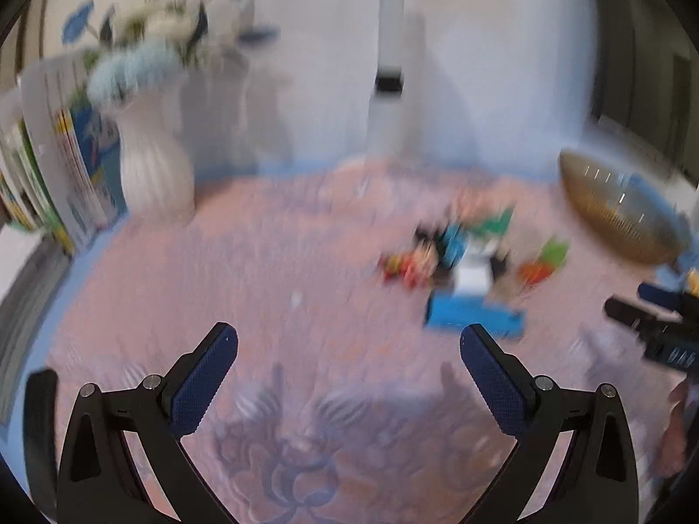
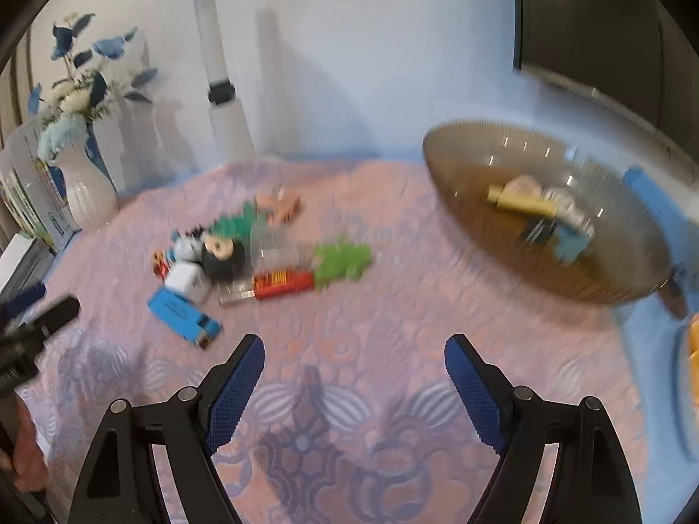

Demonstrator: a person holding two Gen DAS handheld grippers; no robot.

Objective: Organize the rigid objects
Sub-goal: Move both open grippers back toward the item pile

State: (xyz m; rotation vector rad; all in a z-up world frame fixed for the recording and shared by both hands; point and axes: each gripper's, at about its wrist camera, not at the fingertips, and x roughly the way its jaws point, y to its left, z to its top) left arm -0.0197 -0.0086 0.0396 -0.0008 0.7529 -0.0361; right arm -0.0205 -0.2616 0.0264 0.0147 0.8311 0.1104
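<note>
A heap of small rigid toys lies on the pink patterned cloth [image 2: 349, 349]: a blue box [image 2: 183, 314] [image 1: 474, 316], a white cube [image 2: 188, 281], a red tube [image 2: 284, 284], a green piece [image 2: 343, 260] and a black round toy [image 2: 227, 257]. A brown glass bowl [image 2: 480, 240] [image 1: 620, 214] at the right holds a yellow tube [image 2: 522, 203] and other small items. My left gripper [image 1: 349, 340] is open and empty, short of the blue box. My right gripper [image 2: 354, 351] is open and empty, between heap and bowl. Both views are blurred.
A white vase [image 1: 153, 170] [image 2: 89, 192] with blue flowers and a row of books [image 1: 57, 183] stand at the back left. A white post [image 2: 218, 74] rises at the back wall. A dark screen [image 2: 603, 30] is at the upper right.
</note>
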